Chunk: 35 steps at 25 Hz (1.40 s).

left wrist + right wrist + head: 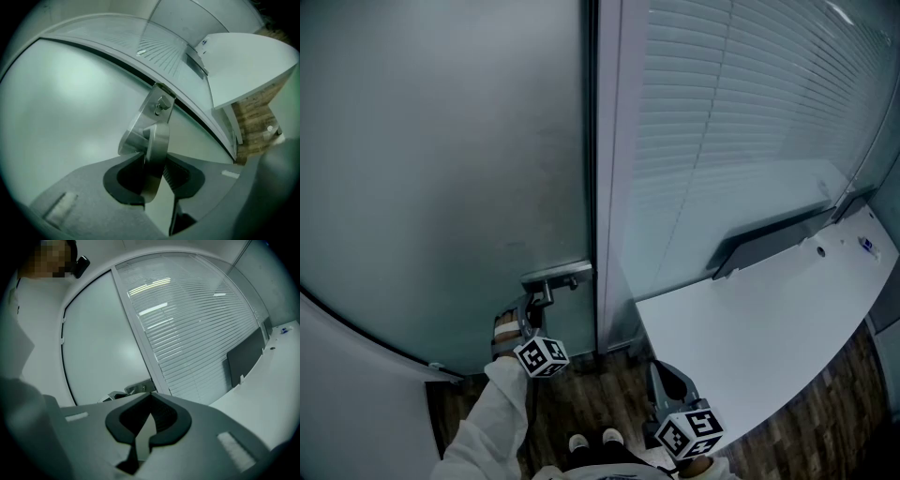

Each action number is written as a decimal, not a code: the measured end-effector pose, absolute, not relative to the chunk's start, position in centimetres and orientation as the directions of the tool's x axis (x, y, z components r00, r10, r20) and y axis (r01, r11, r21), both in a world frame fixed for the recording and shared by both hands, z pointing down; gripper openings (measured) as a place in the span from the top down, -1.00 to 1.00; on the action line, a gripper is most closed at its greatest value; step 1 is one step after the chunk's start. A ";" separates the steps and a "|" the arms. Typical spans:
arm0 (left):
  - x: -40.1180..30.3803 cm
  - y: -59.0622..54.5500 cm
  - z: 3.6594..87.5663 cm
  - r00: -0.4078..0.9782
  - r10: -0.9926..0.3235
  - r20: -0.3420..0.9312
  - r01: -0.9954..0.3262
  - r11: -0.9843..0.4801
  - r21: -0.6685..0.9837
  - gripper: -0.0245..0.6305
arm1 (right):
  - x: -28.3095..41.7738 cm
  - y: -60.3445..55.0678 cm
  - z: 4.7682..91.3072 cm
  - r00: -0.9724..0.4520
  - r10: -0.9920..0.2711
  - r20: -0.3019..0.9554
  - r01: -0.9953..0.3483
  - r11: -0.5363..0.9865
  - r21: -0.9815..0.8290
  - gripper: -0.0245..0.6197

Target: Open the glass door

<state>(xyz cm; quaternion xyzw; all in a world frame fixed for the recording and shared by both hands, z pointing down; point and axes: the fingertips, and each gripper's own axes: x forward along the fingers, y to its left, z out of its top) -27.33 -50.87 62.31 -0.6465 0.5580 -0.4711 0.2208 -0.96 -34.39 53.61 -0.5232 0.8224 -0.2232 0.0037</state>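
The frosted glass door (441, 169) fills the left of the head view, and its metal lever handle (555, 277) sits at the door's right edge near the frame. My left gripper (532, 314) reaches up to that handle. In the left gripper view the handle's flat lever (158, 138) runs down between the jaws of the left gripper (154, 159), and the pads press on it from both sides. My right gripper (666, 375) hangs lower right, away from the door. In its own view the right gripper (151, 397) is shut with nothing in it.
A pale door frame (607, 187) separates the door from a glass wall with blinds (741, 122). A curved white desk (750, 328) with a dark panel (769, 239) stands at the right. Below are a dark wood floor (581, 394), the person's shoes (591, 439) and a white wall (347, 394) at the left.
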 end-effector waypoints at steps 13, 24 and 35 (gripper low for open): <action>-26.8 -50.3 64.0 0.079 -0.917 0.392 -0.784 -0.300 -0.543 0.56 | -0.3 -34.6 54.3 -0.495 -0.836 0.237 -0.839 0.389 -0.380 0.91; -26.1 -47.4 64.0 0.099 -0.903 0.417 -0.745 -0.345 -0.570 0.57 | -0.4 -33.1 54.1 -0.539 -0.811 0.226 -0.813 0.432 -0.390 0.91; -25.1 -43.5 63.6 0.096 -0.899 0.426 -0.641 -0.384 -0.665 0.57 | -1.4 -28.3 53.1 -0.517 -0.832 0.200 -0.823 0.420 -0.381 0.91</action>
